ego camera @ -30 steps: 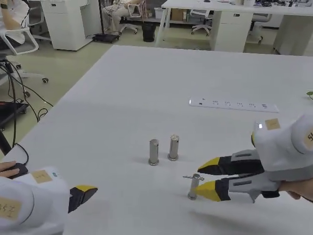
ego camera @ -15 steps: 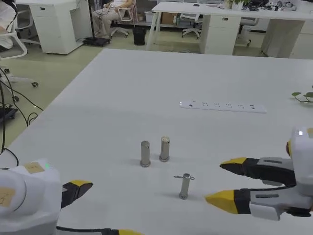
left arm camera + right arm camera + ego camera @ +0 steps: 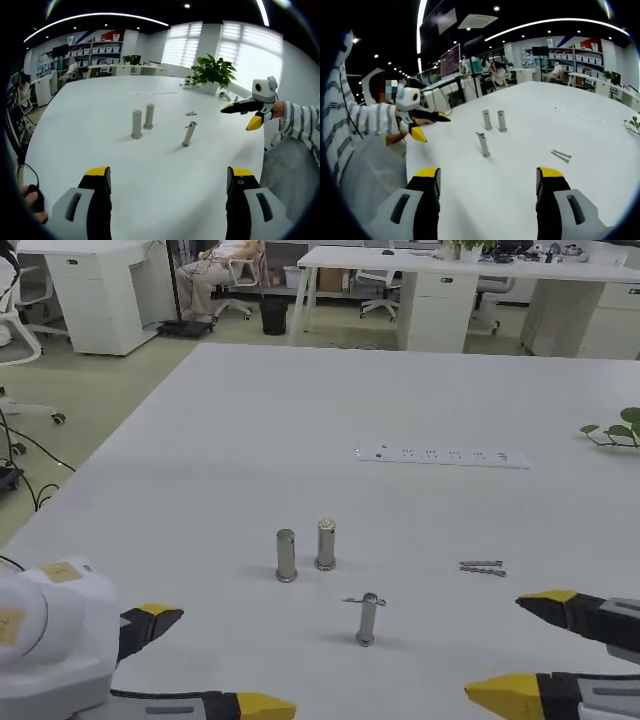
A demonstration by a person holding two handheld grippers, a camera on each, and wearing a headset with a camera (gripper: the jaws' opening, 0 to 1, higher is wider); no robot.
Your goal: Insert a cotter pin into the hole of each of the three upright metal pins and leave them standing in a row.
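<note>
**Entry: 1 of 3 pins fitted, both grippers off the work**

You are holding the left gripper [image 3: 232, 660] low at the near-left edge of the table [image 3: 250, 420], jaws spread wide, gripping nothing. You are holding the right gripper [image 3: 495, 646] at the near right, jaws likewise gaping wide and empty. Both are hovering well apart from the pins.

The fitted pin [image 3: 367, 620] is standing upright on the table between the 2 grippers, with a cotter pin [image 3: 362, 601] sitting crosswise through the hole near its top, its ends sticking out on both sides.

The 2 bare pins [image 3: 286, 556] are standing upright just beside each other, farther from you and to the left of the fitted pin. They are not touching each other. The fitted pin is not lining up with them.

The 2 loose cotter pins [image 3: 482, 568] are lying flat on the table, side by side, to the right of the fitted pin and just beyond the right gripper's tips.

A power strip [image 3: 440, 455] is lying farther back on the table. A plant [image 3: 615, 430] is showing at the right edge.
</note>
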